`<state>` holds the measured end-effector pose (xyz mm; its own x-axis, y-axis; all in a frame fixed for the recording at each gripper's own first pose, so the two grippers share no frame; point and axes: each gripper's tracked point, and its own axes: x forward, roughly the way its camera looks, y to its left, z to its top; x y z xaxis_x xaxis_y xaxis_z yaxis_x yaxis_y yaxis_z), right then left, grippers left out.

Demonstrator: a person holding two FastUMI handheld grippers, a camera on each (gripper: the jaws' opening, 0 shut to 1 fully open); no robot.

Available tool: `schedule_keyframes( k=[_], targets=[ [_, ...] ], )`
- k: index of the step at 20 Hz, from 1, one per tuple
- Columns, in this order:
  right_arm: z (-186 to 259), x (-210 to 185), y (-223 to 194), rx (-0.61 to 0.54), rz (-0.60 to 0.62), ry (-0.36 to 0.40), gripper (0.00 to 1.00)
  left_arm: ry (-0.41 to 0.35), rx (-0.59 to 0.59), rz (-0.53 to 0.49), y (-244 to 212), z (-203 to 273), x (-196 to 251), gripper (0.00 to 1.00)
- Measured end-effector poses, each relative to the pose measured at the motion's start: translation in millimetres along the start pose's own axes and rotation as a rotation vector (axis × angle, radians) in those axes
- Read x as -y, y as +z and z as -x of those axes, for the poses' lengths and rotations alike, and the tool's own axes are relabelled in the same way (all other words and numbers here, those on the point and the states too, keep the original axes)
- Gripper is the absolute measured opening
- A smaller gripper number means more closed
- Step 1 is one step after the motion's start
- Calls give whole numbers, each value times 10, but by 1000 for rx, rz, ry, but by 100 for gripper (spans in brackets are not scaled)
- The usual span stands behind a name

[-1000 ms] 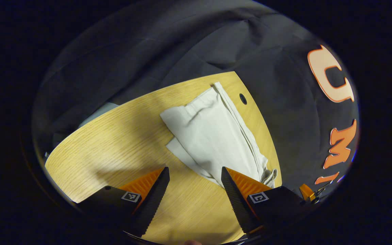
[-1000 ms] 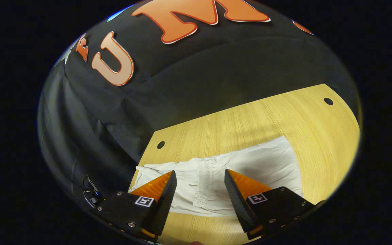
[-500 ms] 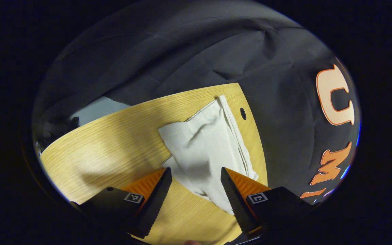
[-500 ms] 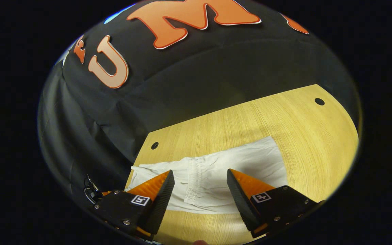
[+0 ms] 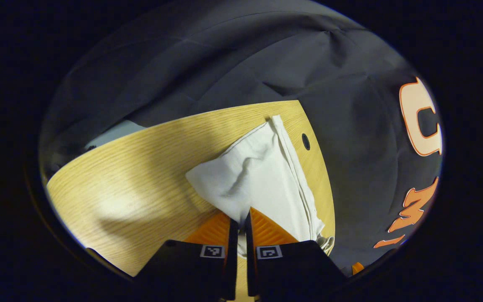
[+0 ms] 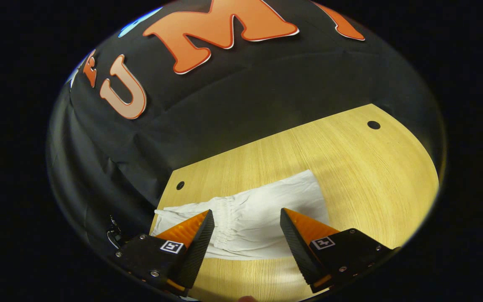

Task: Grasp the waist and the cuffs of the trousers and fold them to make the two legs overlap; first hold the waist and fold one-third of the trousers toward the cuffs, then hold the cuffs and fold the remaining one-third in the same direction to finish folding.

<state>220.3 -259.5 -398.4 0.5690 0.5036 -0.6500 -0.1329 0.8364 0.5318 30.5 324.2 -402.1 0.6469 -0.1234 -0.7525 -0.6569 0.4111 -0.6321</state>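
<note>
I see the wooden counter (image 5: 141, 167) spread under both views, backed by the dark booth cloth, with a small round hole (image 5: 305, 141) near its far edge in the left gripper view and two such holes (image 6: 373, 125) in the right gripper view. On it lie the white trousers (image 5: 262, 172), partly folded, stretched along the edge of the counter (image 6: 350, 167) that runs nearest the cloth wall. In the left gripper view my left gripper (image 5: 238, 224) has its jaws clenched nearly together on the near edge of the cloth; white fabric shows in the thin slit between the two fingers, and the cloth rises from that pinch toward a raised, puckered corner (a soft crease runs across it just above the fingertips). The rest of the garment runs away from the jaws toward the far hole, its layered hems stacked along the right side. In the right gripper view my right gripper (image 6: 245, 220) holds its jaws wide apart, grasping nothing, and I cannot tell whether the tips touch the cloth. The trousers (image 6: 258, 209) lie flat just beyond and between its fingers, the gathered waistband (image 6: 224, 218) nearer the left finger.
</note>
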Motion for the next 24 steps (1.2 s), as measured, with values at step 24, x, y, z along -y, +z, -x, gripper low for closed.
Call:
schedule_keyframes(
  k=[24],
  targets=[
    [588,804,52,69,-1,-63,98,-227,130,-434,-530,668,2663,4]
  ],
)
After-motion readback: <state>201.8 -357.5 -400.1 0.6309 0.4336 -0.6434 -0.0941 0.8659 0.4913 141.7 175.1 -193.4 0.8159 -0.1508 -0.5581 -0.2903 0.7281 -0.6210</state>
